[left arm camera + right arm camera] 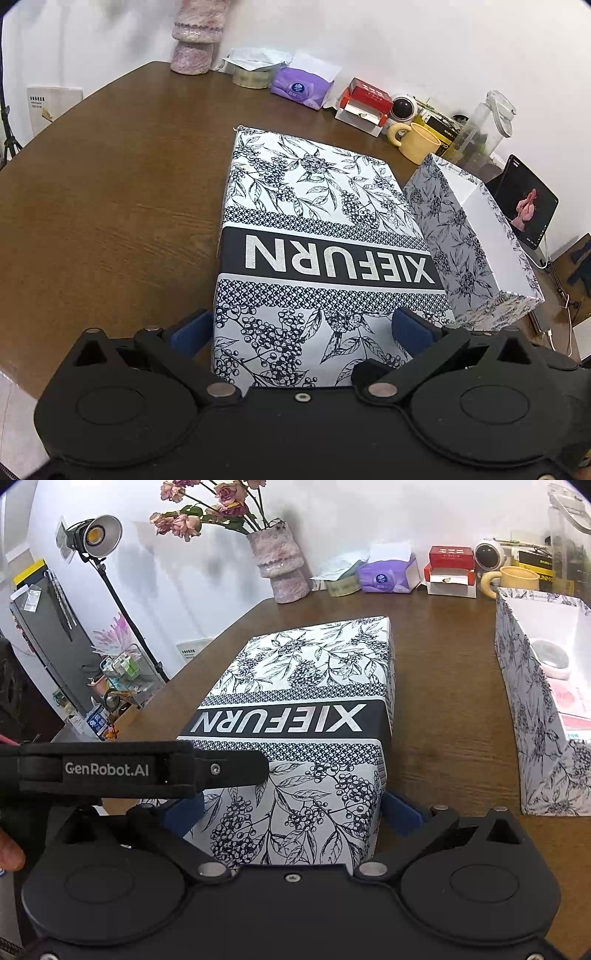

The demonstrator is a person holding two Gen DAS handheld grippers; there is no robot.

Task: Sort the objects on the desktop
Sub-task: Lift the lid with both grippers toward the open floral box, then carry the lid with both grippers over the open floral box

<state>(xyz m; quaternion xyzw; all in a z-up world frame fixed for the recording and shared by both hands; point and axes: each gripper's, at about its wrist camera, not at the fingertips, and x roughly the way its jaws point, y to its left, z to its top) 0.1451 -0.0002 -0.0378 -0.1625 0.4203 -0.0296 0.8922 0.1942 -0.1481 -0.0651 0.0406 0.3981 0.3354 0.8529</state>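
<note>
A floral black-and-white box lid (317, 206) marked XIEFURN lies flat on the brown table (110, 206). Its near end sits between the blue pads of my left gripper (301, 326), whose fingers are spread wide. The right wrist view shows the same lid (314, 672), with my right gripper (293, 810) spread wide over its near end. I cannot tell whether any pad presses on it. My left gripper (110, 771) crosses the lid's near-left corner. The matching open box (454, 240) stands to the right (532, 709) and holds a white round item (550, 657) and a pink packet (572, 701).
Along the back wall stand a pink vase (280, 565), a tape roll (341, 585), a purple tissue pack (388, 578), a red-and-white carton (450, 572) and a yellow mug (513, 581). A tablet (528, 203) leans at the far right. A lamp stand (96, 535) rises beyond the table's left edge.
</note>
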